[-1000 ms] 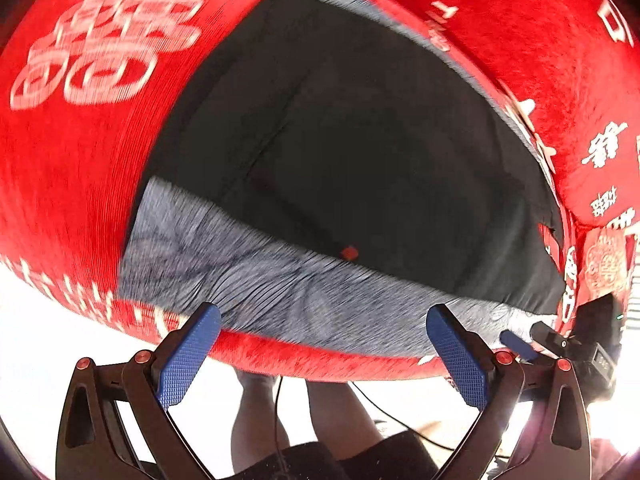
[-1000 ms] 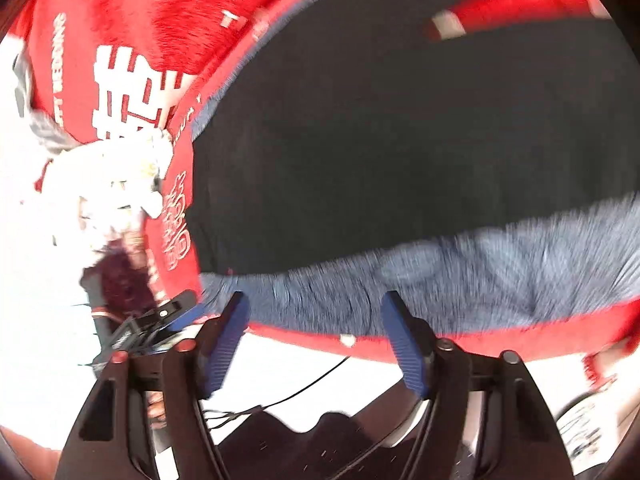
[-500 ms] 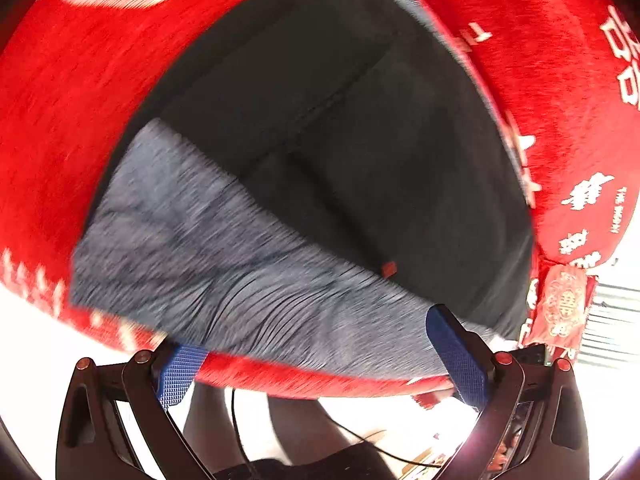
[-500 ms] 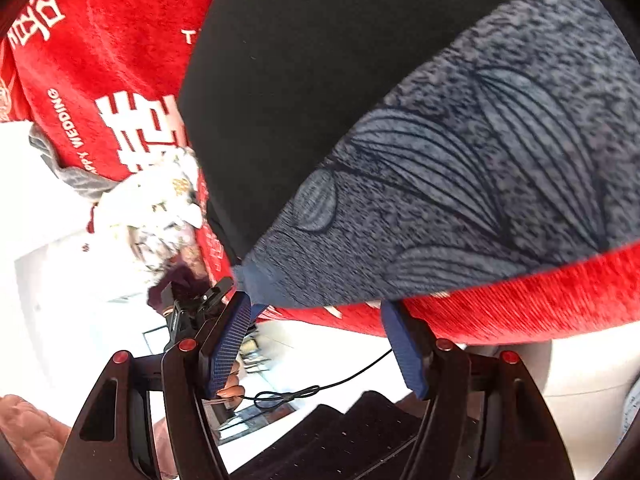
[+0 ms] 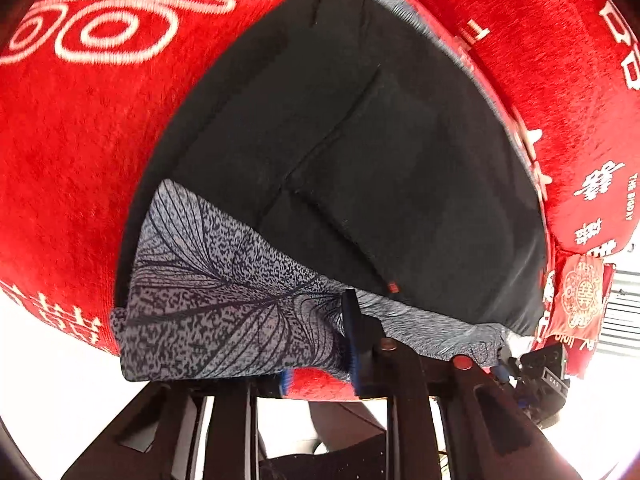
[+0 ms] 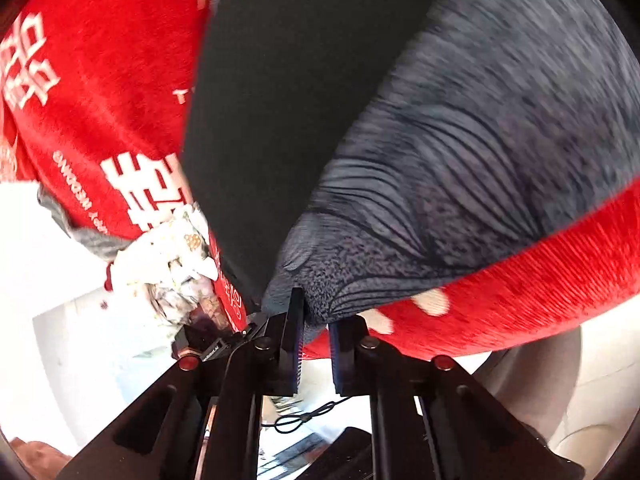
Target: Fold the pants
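Black pants (image 5: 360, 152) lie spread on a red cloth (image 5: 72, 152), with a grey leaf-patterned band (image 5: 208, 296) along their near edge. My left gripper (image 5: 320, 356) is shut on that grey band near its middle, and the fabric bunches at the pads. In the right wrist view the same black pants (image 6: 280, 100) and grey band (image 6: 460, 184) fill the frame. My right gripper (image 6: 314, 320) is shut on the band's corner at the near edge of the cloth.
The red cloth (image 6: 100, 80) carries white printed characters and drops off at its near edge. A crumpled white patterned fabric (image 6: 168, 264) lies left of the right gripper. A dark device (image 5: 548, 368) sits at the right edge. A cable (image 6: 304, 416) lies on the floor below.
Both grippers moved in to the near edge of the pants and closed from wide open onto the grey band. The band is now lifted and bunched at the pads.
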